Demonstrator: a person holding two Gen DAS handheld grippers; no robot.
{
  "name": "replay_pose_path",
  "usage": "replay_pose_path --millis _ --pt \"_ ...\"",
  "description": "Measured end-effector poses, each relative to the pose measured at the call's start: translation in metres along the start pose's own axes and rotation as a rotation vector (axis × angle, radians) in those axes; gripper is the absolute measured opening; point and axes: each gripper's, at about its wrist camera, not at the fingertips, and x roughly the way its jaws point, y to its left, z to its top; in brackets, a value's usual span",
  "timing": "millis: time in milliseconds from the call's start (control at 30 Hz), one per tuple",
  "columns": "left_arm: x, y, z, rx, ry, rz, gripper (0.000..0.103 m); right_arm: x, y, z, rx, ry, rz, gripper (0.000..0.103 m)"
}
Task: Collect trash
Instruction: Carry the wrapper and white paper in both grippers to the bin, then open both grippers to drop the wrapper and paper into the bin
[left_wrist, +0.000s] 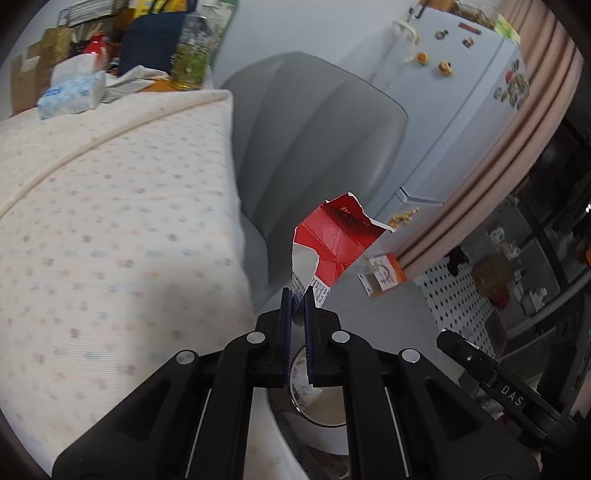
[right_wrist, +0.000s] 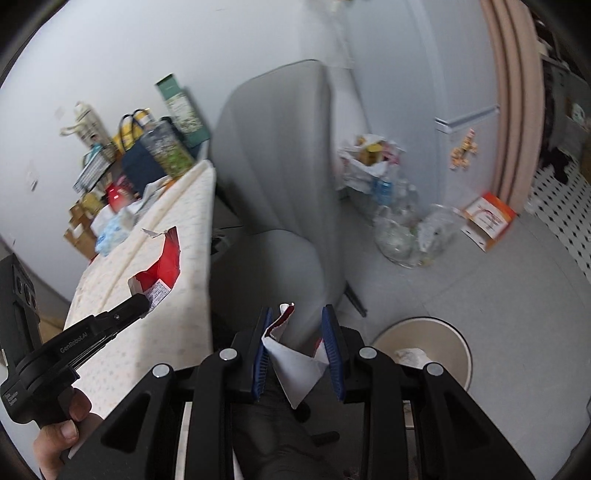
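My left gripper (left_wrist: 298, 295) is shut on a torn red and white carton piece (left_wrist: 332, 240) and holds it in the air beside the table edge, above a round beige trash bin (left_wrist: 325, 410). The same piece (right_wrist: 162, 266) and the left gripper (right_wrist: 142, 301) show at the left of the right wrist view. My right gripper (right_wrist: 298, 317) holds a folded white carton scrap with red edges (right_wrist: 295, 365) between its blue pads (right_wrist: 332, 354). The trash bin (right_wrist: 424, 339) stands on the floor to its lower right, with crumpled paper inside.
A table with a dotted white cloth (left_wrist: 110, 221) fills the left, cluttered at its far end with a tissue box (left_wrist: 72, 94), bottles and bags. A grey chair (right_wrist: 280, 184) stands beside it. A fridge (left_wrist: 461, 92), clear plastic bags (right_wrist: 406, 229) and an orange box (right_wrist: 487, 218) stand behind.
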Motion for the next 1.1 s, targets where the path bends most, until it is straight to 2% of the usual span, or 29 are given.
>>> replay_pose_path --millis 267,433,500,567,633,700,833,1000,1100 --pt "0.041 -0.045 -0.018 0.074 0.089 -0.026 0.007 0.011 -0.058 -0.006 0.099 0.016 -0.057 0.028" --pt "0.063 -0.061 -0.028 0.096 0.142 -0.022 0.007 0.03 -0.082 -0.008 0.135 0.033 -0.057 0.029" --pt "0.068 -0.065 -0.03 0.105 0.157 -0.019 0.007 0.037 -0.089 -0.007 0.153 0.039 -0.054 0.041" --pt "0.076 -0.068 -0.033 0.11 0.176 -0.015 0.007 0.042 -0.1 -0.009 0.168 0.036 -0.074 0.049" --pt "0.083 -0.069 -0.035 0.116 0.195 -0.013 0.007 0.044 -0.111 -0.012 0.189 0.04 -0.072 0.053" --pt "0.091 -0.073 -0.04 0.126 0.219 -0.01 0.007 0.043 -0.122 -0.015 0.209 0.037 -0.082 0.063" --pt "0.105 -0.089 -0.052 0.165 0.266 -0.013 0.007 0.032 -0.148 -0.021 0.252 0.028 -0.105 0.064" --pt "0.129 -0.112 -0.073 0.209 0.343 -0.028 0.007 0.004 -0.173 -0.027 0.294 -0.016 -0.152 0.077" --pt "0.142 -0.127 -0.085 0.243 0.385 -0.04 0.007 -0.009 -0.187 -0.031 0.32 -0.03 -0.166 0.079"
